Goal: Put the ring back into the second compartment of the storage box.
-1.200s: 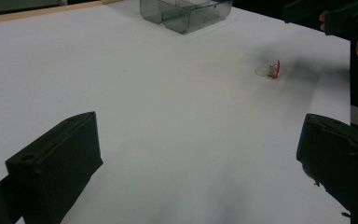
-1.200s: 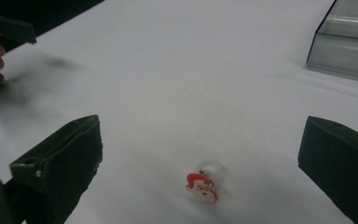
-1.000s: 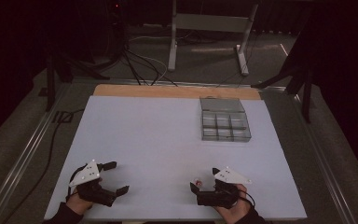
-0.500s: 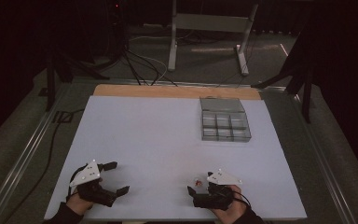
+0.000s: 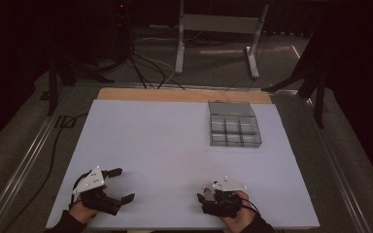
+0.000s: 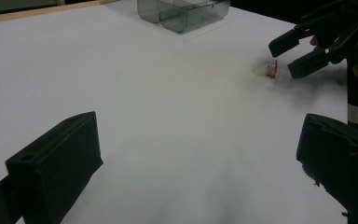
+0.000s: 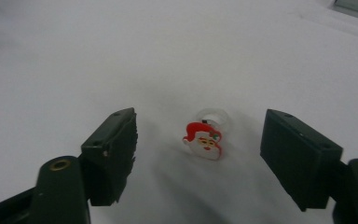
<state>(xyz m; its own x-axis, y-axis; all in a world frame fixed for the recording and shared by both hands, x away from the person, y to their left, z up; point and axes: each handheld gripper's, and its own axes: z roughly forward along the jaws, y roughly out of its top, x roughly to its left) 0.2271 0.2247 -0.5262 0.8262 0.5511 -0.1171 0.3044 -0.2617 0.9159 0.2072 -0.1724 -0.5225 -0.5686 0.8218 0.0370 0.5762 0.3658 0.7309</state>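
Surface: white sheet (image 5: 175, 155) over a board, wooden strip showing along the far edge in the high view.

Santa charm: small red-and-white Santa face on a clear ring (image 7: 206, 135), lying flat on the surface near the front edge, right of centre. High view gives it as a red speck (image 5: 205, 186) just beside the right gripper. Right gripper view alone shows the face, hat and clear ring behind it. Left gripper view shows it side-on (image 6: 270, 70), red edge and clear part, no face readable.

Right gripper: held in the person's right hand (image 5: 207, 196) at the front right of the surface. Its own view (image 7: 198, 154) has the charm between the two jaws, nearer the far end of the gap, touching neither. Jaws apart and have just been closing; nothing clamped. Left gripper view shows this gripper from outside (image 6: 289, 56), its tips just beside the charm.

Left gripper: at the front left (image 5: 120, 184), well apart from the charm. Jaws wide apart in its own view (image 6: 196, 154), bare surface between them.

Compartment box: clear grey box with dividers (image 5: 234, 125), far right part of the surface, well apart from both grippers. High view shows its grid of cells; left gripper view shows a near corner (image 6: 182, 11); right gripper view gives a sliver at the top right edge (image 7: 356, 8).
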